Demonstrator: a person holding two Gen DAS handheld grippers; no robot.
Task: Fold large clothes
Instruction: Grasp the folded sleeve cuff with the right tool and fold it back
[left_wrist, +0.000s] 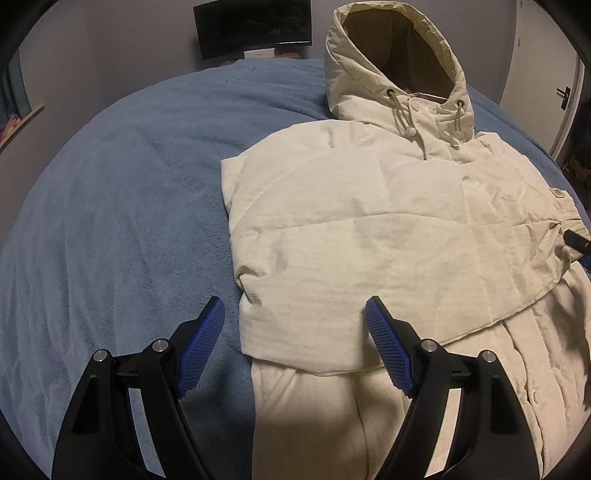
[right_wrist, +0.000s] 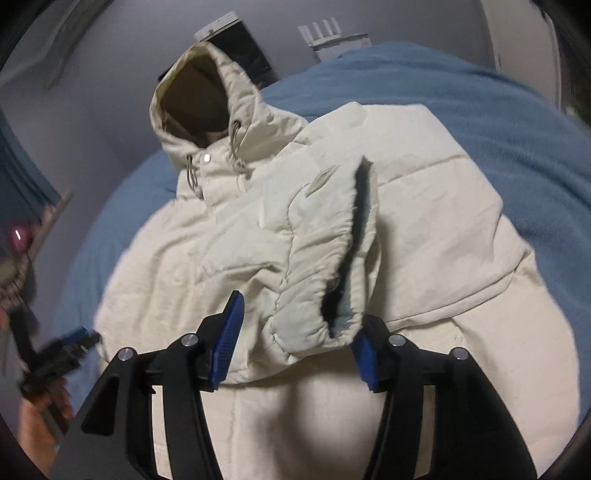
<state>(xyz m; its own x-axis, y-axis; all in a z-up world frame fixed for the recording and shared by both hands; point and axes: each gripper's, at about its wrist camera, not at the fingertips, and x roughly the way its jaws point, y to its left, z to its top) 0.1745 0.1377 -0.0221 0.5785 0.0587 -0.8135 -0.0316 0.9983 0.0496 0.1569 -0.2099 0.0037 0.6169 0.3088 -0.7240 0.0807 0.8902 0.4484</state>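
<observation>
A cream hooded puffer jacket lies front up on the blue blanket, hood at the far end, its left sleeve folded across the chest. My left gripper hovers open over the jacket's near left edge, nothing between its blue pads. In the right wrist view the other sleeve lies across the front, and its dark-lined cuff sits between the jaws of my right gripper. The left pad stands clear of the fabric; the right pad is partly hidden behind the cuff.
A dark monitor stands beyond the bed's far edge, and a door with a handle is at the right. A white router sits at the back. A person's hand with the left gripper shows blurred at the left.
</observation>
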